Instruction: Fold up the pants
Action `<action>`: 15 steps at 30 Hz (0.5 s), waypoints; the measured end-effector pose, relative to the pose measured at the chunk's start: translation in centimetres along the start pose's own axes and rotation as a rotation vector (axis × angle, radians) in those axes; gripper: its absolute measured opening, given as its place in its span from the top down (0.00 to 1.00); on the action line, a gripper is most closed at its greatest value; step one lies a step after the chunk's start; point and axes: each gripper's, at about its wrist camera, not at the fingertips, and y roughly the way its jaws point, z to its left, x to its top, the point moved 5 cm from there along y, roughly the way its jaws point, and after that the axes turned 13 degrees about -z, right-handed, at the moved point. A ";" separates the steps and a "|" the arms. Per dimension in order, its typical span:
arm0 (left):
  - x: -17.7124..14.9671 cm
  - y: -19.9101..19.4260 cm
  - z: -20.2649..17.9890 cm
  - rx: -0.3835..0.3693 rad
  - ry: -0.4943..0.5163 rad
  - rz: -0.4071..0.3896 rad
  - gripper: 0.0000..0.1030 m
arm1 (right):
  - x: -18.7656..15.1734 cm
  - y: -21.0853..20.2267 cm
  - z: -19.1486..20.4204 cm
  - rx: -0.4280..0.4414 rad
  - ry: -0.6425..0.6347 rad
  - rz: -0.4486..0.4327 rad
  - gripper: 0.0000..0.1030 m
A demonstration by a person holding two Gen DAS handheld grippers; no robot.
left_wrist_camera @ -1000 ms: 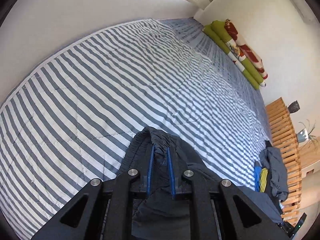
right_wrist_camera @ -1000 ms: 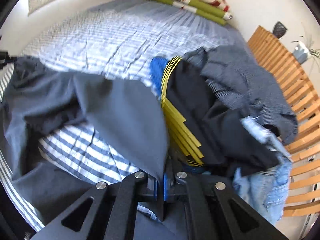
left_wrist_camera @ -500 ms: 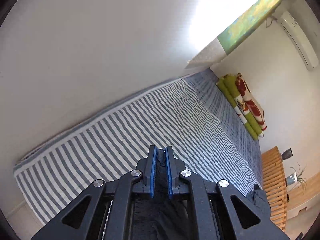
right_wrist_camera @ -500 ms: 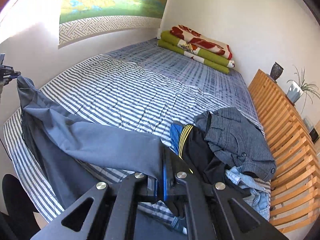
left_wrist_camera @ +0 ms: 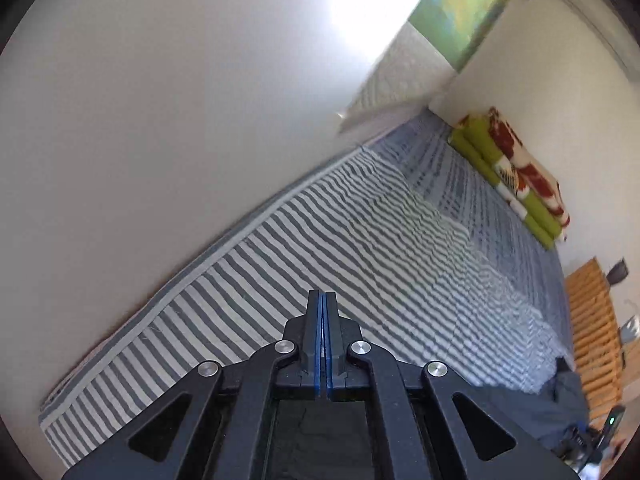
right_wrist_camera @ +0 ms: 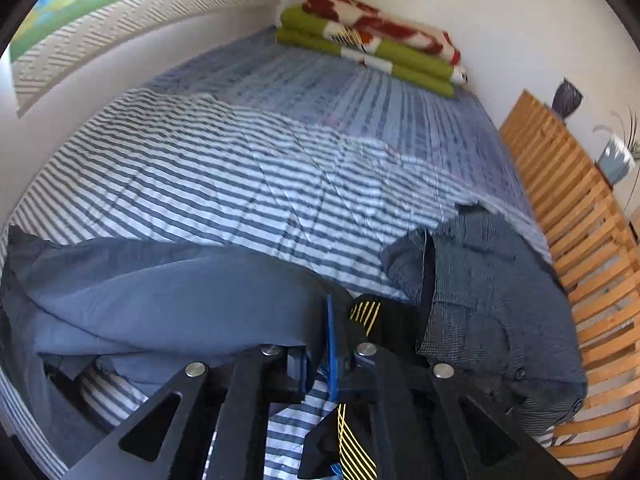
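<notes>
A second ago our left gripper (left_wrist_camera: pixel 323 300) pinched the grey-blue pants (right_wrist_camera: pixel 168 300); now its blue pads are pressed together with nothing between them, above the striped bedspread (left_wrist_camera: pixel 360 248). Our right gripper (right_wrist_camera: pixel 320 312) has just been parting; the cloth still lies against its left finger, and we cannot tell if it is held. The pants lie crumpled at nine o'clock. A pile of clothes (right_wrist_camera: pixel 492 300) sits at three o'clock, folded blankets (right_wrist_camera: pixel 372 44) at twelve.

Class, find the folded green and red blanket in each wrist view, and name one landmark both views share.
Left wrist view: the folded green and red blanket lies at the right, at the far end of the bed against the wall.
Right wrist view: the blanket lies at top centre, at the far end of the bed.
Shared landmark: the wooden slatted frame along the bed's right side.
</notes>
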 end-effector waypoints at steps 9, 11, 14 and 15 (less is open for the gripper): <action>-11.7 -0.1 -1.6 -0.033 0.144 0.159 1.00 | -9.1 0.6 1.6 0.122 0.037 0.119 0.61; -13.7 -1.0 -0.9 -0.044 0.130 0.184 1.00 | -10.7 -0.9 3.8 0.197 0.046 0.115 0.47; -15.7 -2.9 0.1 -0.030 0.133 0.194 1.00 | -11.4 -1.1 7.6 0.261 0.020 0.091 0.41; -16.1 -3.5 0.4 -0.028 0.137 0.195 1.00 | -11.3 -0.6 9.3 0.290 0.013 0.086 0.41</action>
